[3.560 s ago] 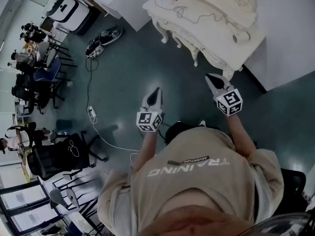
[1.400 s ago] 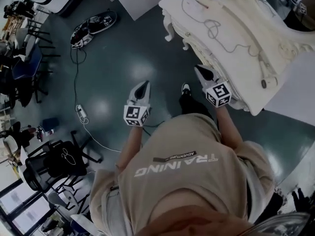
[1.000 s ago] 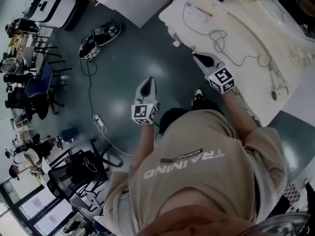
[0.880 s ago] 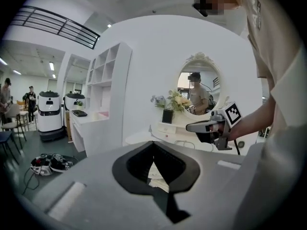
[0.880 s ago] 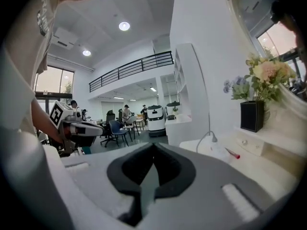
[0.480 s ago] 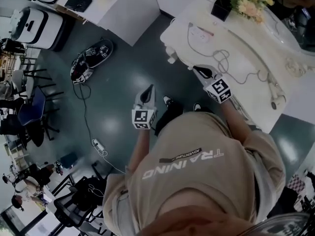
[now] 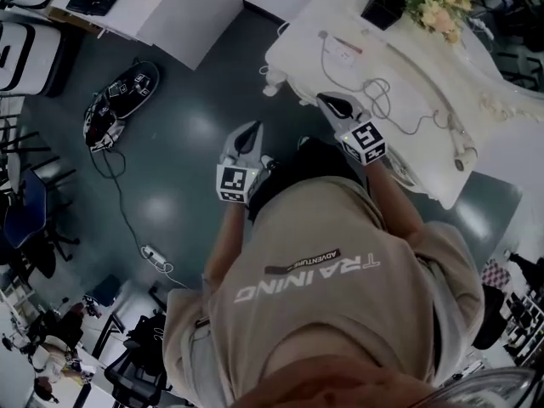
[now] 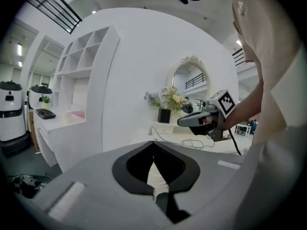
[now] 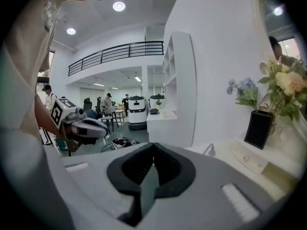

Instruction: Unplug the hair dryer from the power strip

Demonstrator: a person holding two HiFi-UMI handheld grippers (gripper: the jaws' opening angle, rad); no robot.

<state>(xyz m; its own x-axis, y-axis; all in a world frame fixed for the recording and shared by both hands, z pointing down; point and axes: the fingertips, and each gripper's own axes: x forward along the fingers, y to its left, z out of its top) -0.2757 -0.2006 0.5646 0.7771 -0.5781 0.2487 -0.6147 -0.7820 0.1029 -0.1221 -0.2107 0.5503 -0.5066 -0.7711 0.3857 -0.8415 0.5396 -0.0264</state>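
Note:
A white power strip [image 7: 344, 53] lies on the white ornate table [image 7: 429, 155] near its far end. A thin white cable [image 7: 376, 92] loops from it along the top toward the white hair dryer [image 7: 461, 155] by the table's right edge. My right gripper [image 7: 325, 102] is shut and empty, its tip at the table's near edge, short of the strip. My left gripper [image 7: 252, 130] is shut and empty over the floor, left of the table. The right gripper view shows the strip [image 9: 247, 158] ahead to the right. In the left gripper view the cable [image 8: 192, 142] lies on the tabletop.
A black vase of flowers [image 7: 384, 7] stands at the table's far end. A white cabinet [image 7: 170, 7] is at the upper left. On the floor lie a dark machine [image 7: 115, 109] and a second power strip [image 7: 153, 256] with a long cord. Chairs [image 7: 25, 228] stand at the left.
The person has walked up to the table. Both grippers, still shut, have come closer to it, and the right one now reaches the table's near edge.

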